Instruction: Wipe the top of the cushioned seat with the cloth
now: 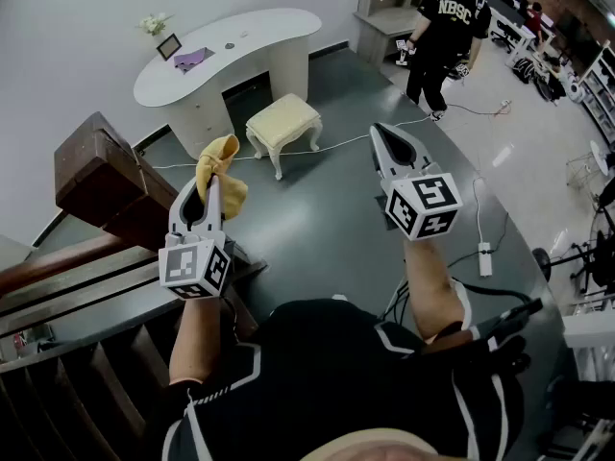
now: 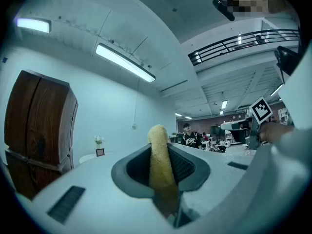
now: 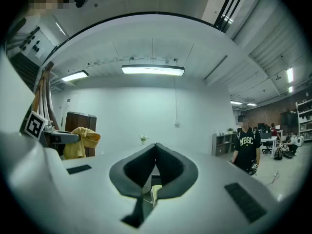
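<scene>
The only legible print is "NBSC", in white letters across a standing person's black shirt (image 1: 452, 10) (readable in the head view and right gripper view).

Room, open-plan, viewed from a stair landing.
- Wall (image 1: 67, 17): plain white.
- Floor (image 1: 317, 224): smooth grey-green, paler toward the office end.
- Curved desk (image 1: 226, 51): white, kidney-shaped top, against the wall – bears a small framed picture (image 1: 169, 46), a flower sprig (image 1: 154, 23) and a purple item (image 1: 190, 60).
- Newel post (image 1: 91, 166): dark brown wood, heading a wooden handrail (image 1: 58, 262).
- Shelf unit (image 1: 389, 8): low, grey, open compartments.
- White cable (image 1: 332, 145) across the floor; power strip (image 1: 484, 257) near it.
- Ceiling tube lights (image 3: 153, 70), lit.
- Mezzanine railing (image 2: 243, 39): black bars.
- Bystander (image 1: 444, 27) in a black shirt – standing beside the shelves.
</scene>
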